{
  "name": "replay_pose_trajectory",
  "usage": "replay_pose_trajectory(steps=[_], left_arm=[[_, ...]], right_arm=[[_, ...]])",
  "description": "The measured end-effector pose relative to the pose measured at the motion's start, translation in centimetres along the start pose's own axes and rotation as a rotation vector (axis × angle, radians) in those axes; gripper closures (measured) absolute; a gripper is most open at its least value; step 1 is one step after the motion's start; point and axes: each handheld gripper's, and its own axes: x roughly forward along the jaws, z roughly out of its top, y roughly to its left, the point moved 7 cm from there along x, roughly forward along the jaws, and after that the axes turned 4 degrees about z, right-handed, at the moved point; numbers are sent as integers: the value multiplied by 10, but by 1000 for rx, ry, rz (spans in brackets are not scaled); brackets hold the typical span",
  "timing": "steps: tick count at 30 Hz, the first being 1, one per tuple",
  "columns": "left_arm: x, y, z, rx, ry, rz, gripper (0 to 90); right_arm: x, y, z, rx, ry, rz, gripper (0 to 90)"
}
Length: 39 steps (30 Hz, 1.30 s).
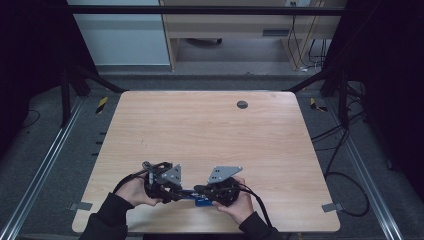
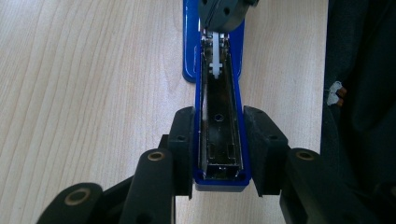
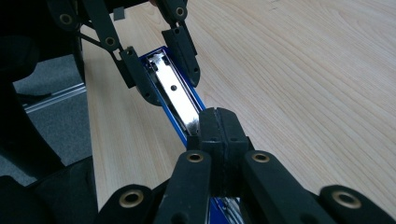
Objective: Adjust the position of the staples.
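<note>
The left gripper's fingers [image 2: 184,140] stand on either side of the front end of a blue stapler [image 2: 219,135], the left pad against its blue side; whether the right pad touches cannot be told, though the hold looks like a pinch across the stapler's width. The right gripper's fingers [image 3: 208,133] are pressed together, their tips down on the stapler's open metal channel.

The left gripper view looks straight along the opened stapler: a shiny tray with a small hole, a white plastic pusher [image 2: 215,58] far along it, and the blue base spreading wider underneath on the wooden table [image 2: 93,84]. The right gripper [image 2: 224,14] appears there as a grey-black block over the far end. The right gripper view shows the same tray from the other end, with the left gripper [image 3: 161,70] bracketing the far tip, and the table's edge with grey floor beyond. The high view shows little of the stapler, just a blue sliver [image 1: 200,200] between the two tools, but it places it near the table's front edge, about the middle.

In that view both hands come in from the bottom, the left hand [image 1: 132,192] and right hand [image 1: 237,202] each wrapped around a gripper, the two tools pointing inward toward each other, low over the table.
</note>
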Motion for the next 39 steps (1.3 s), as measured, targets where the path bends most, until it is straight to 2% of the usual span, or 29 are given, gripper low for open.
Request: replay_pose_trajectory(steps=[8,20,27,35,36,39], left_arm=[[-1,0,0,6,4,3,652],[-2,0,2,4,0,10,648],[-7,-1,6,-12,-54,16,646],[-17,-2,7,-19,-96,38,644],[-17,-3,8,-29,-114,40,644],[-22,-2,7,-26,-117,51,644]], right_arm=[[14,4,-1,-9,21,4,900],[18,5,-3,-6,32,6,900],[16,4,-2,-8,28,1,900],[15,4,-2,-11,25,-3,900],[15,4,-2,-11,25,-4,900],[15,4,-2,-12,27,-7,900]])
